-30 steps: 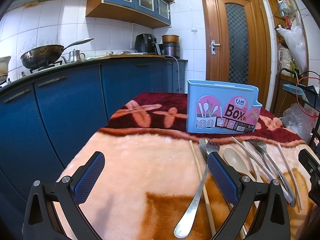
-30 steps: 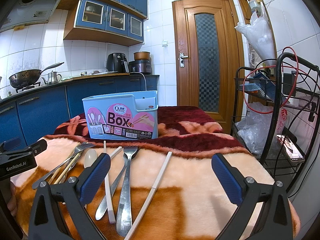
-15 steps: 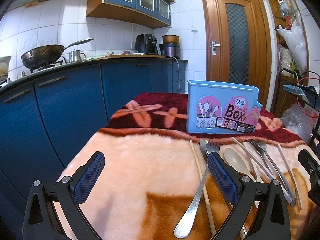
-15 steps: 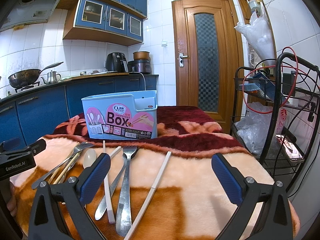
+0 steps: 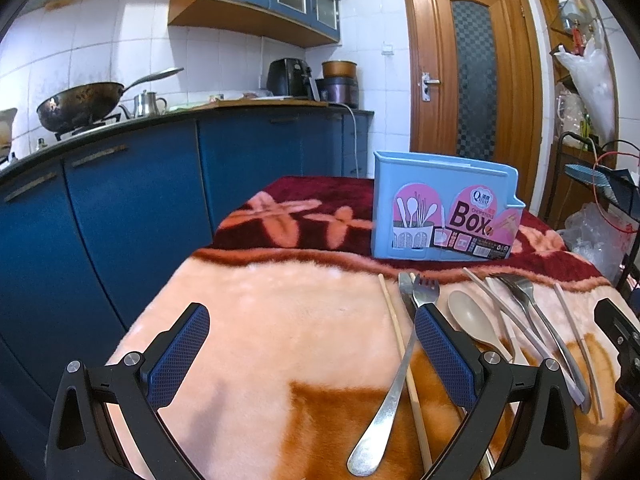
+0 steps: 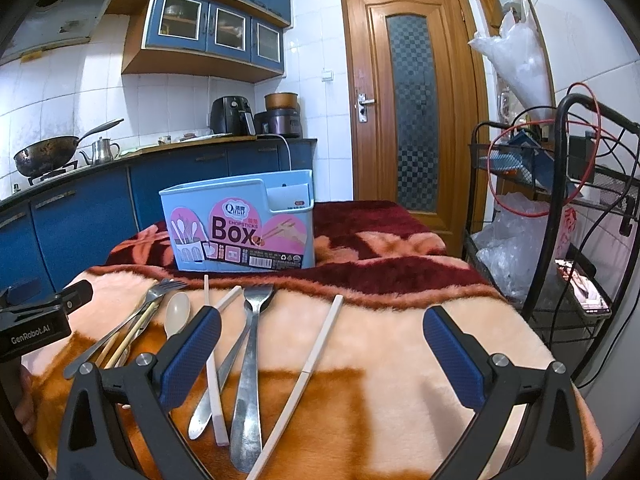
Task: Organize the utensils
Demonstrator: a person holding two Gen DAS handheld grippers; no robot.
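2 wrist cams, both low over the blanket-covered table, looking fwd along wide-apart fingers toward the door. Left cam sits at the table's left side – blue cabinets close on its left, blue utensil box right of centre. Right cam sits further right – same box left of centre, wire rack near on its right. Shared: box, row of utensils, counter, door; each cam catches the other gripper's edge.

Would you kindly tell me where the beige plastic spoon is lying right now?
The beige spoon lies on the blanket in front of the blue box, between the leftmost fork and a white chopstick.
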